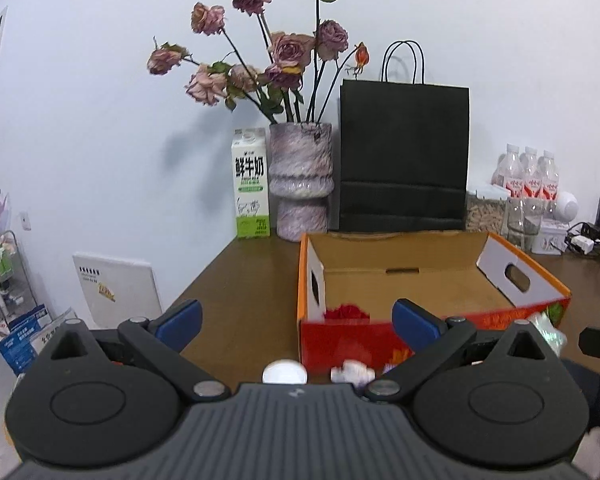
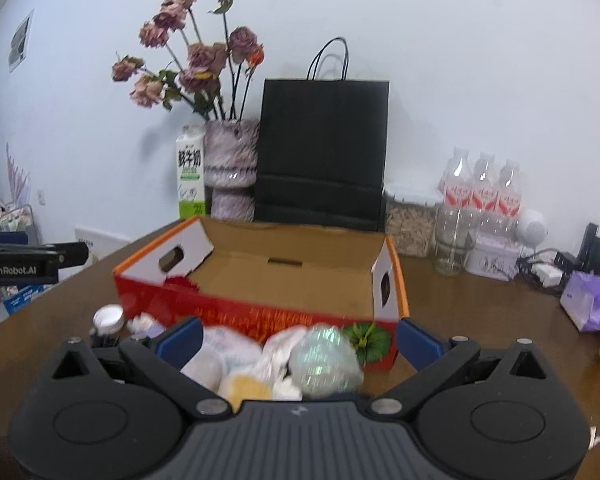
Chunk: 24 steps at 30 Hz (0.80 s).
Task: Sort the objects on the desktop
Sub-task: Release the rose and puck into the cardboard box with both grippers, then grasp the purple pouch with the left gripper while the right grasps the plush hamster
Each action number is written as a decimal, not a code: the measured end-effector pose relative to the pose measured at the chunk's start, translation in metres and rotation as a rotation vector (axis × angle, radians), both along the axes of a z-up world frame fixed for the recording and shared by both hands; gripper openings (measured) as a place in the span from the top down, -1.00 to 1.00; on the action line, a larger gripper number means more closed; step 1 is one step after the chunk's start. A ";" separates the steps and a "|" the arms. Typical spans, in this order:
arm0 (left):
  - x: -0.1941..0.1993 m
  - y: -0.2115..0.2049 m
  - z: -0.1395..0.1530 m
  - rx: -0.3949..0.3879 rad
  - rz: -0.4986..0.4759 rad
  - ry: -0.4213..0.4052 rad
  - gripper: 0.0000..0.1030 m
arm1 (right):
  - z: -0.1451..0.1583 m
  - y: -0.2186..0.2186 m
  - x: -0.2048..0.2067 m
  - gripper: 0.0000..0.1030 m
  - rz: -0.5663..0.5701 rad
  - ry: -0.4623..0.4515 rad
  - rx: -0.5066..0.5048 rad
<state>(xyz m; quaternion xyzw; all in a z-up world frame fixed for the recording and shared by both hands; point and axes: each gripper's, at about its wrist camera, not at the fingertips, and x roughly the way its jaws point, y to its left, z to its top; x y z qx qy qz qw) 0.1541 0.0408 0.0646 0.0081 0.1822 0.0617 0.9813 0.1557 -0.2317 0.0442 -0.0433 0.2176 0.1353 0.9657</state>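
**Q:** Sorting the desk clutter into the box (image 2: 300, 276). My right gripper (image 2: 298, 344) is spread wide with nothing gripped, hanging over a blurry pile (image 2: 276, 364) of white wrappers and a shiny green packet right in front of the box's near wall. Which bit do I go for?

**A:** I'd take the green packet (image 2: 326, 360), it sits on top and nearest the box. Drop lower so both pads straddle it before I close, otherwise I'd guess I just pinch crinkly film and it slips. Then lift clear over the red wall, not through it.

**Q:** And the left one?

**A:** Left gripper (image 1: 296, 326) is wide open too, holding nothing, just outside the box's left corner. Below it I see a white cap (image 1: 285, 372) and a crumpled wrapper (image 1: 352, 372) on the table (image 1: 236, 280), both touching nothing I can make out. There's already something red (image 1: 346, 312) inside the box's left corner, so I'd drop new stuff toward the middle. Keep the left parked while the right moves, the two are near each other.
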 end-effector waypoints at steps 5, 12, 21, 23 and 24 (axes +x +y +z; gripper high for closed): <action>-0.020 -0.003 -0.012 0.005 -0.014 0.024 -1.00 | -0.013 -0.001 -0.023 -1.00 0.029 0.029 -0.002; -0.036 -0.010 -0.035 -0.001 -0.037 0.092 -1.00 | -0.033 0.003 -0.046 -1.00 0.079 0.080 -0.013; -0.040 -0.009 -0.056 -0.001 -0.040 0.167 -1.00 | -0.055 0.022 -0.032 -0.91 0.128 0.169 -0.036; -0.040 -0.008 -0.059 0.000 -0.042 0.175 -1.00 | -0.058 0.026 -0.026 -0.85 0.135 0.191 -0.036; -0.040 -0.008 -0.060 0.000 -0.044 0.178 -1.00 | -0.060 0.028 -0.023 -0.80 0.141 0.201 -0.036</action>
